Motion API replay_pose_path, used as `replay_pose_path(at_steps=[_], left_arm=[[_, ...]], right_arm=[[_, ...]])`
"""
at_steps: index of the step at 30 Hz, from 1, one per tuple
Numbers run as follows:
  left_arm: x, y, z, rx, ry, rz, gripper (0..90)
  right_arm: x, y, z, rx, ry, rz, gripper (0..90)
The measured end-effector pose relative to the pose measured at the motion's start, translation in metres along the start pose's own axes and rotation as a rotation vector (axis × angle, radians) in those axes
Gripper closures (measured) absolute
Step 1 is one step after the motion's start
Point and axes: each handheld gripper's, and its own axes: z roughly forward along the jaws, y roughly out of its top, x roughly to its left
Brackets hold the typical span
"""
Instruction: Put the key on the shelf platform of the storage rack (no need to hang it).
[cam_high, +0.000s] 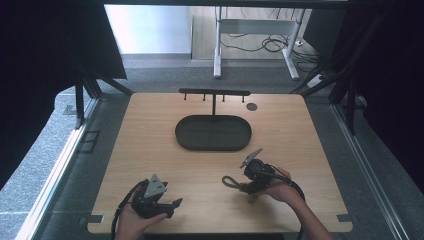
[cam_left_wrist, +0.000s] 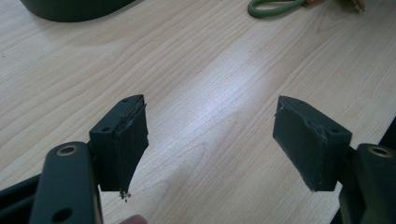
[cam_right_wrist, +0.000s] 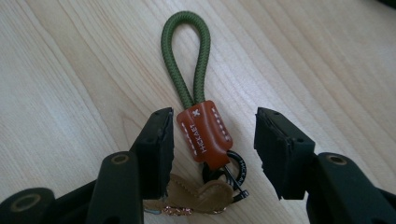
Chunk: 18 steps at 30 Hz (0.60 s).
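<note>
Wooden surface (cam_high: 150, 130), dark oval tray (cam_high: 186, 134) seemingly holding nothing.
Right gripper (cam_right_wrist: 212, 135) fingers apart around a green-looped keychain (cam_right_wrist: 187, 51); left gripper (cam_left_wrist: 210, 135) fingers apart.

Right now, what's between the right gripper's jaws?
The keychain's orange leather tab, between the open jaws of the right gripper, touching neither; its green cord loop extends beyond, per the right gripper view.

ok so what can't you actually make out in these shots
- Keychain, right gripper view: the tan piece under the orange tab is partly hidden by the jaw and cut by the bottom edge.
- Keychain, high view: too small for any detail beside the right gripper.
- Dark oval tray, left gripper view: cut off by the top edge.
- Hanger rack, high view: pegs too small to count surely.
</note>
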Motion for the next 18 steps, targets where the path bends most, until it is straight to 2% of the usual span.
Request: replay_pose_path(at_steps=[11,18], left_arm=[[0.000,-0.001,0.001,0.004,0.000,-0.004,27.0],[0.001,-0.001,0.002,0.008,0.000,-0.005,27.0]], right_arm=[[0.002,-0.004,0.013,0.035,-0.004,-0.015,49.1],[0.002,-0.006,0.015,0.045,-0.004,-0.036,52.0]])
